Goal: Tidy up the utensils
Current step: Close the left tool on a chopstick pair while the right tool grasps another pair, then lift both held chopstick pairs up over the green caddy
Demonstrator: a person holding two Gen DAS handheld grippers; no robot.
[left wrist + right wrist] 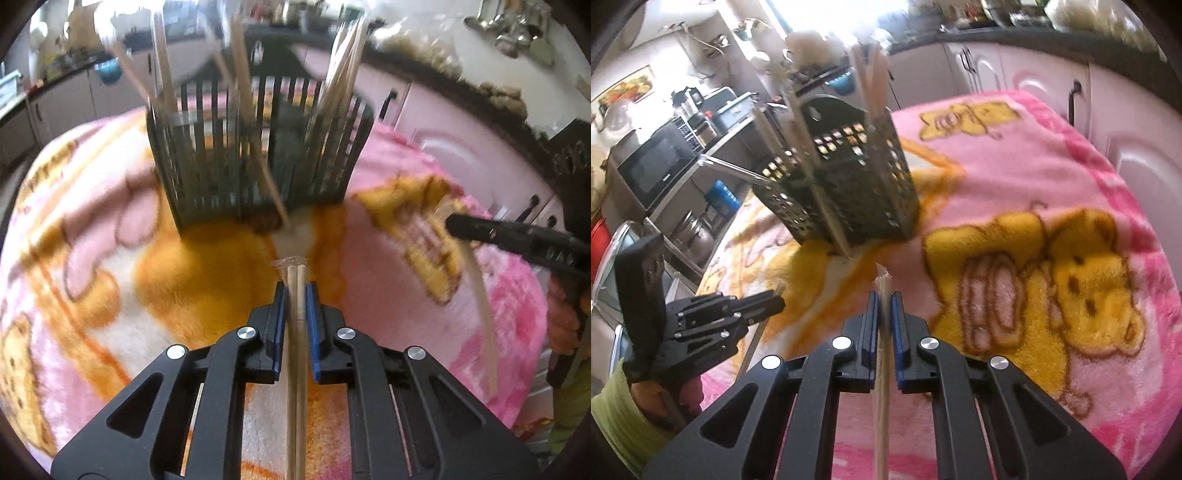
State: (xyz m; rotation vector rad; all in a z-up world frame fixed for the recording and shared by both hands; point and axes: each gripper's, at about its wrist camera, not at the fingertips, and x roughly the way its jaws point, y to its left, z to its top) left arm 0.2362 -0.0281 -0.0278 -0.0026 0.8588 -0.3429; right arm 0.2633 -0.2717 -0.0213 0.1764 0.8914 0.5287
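My left gripper [296,291] is shut on a wrapped pair of wooden chopsticks [297,273], whose tips poke out past the blue pads. It hangs above the blanket, in front of the dark slatted utensil holder [255,155]. My right gripper [885,301] is shut on another wrapped pair of chopsticks [884,284], near the same holder [849,184]. Several chopsticks stand upright in the holder. In the left wrist view the right gripper [452,223] comes in from the right with its chopsticks [484,314] trailing down. The left gripper [777,299] shows at the left in the right wrist view.
A pink and yellow cartoon blanket [1052,177] covers the table. Pale kitchen cabinets [443,122] stand behind it. A microwave [653,166] and jars sit on shelves at the left. A hand in a green sleeve [617,413] holds the left gripper.
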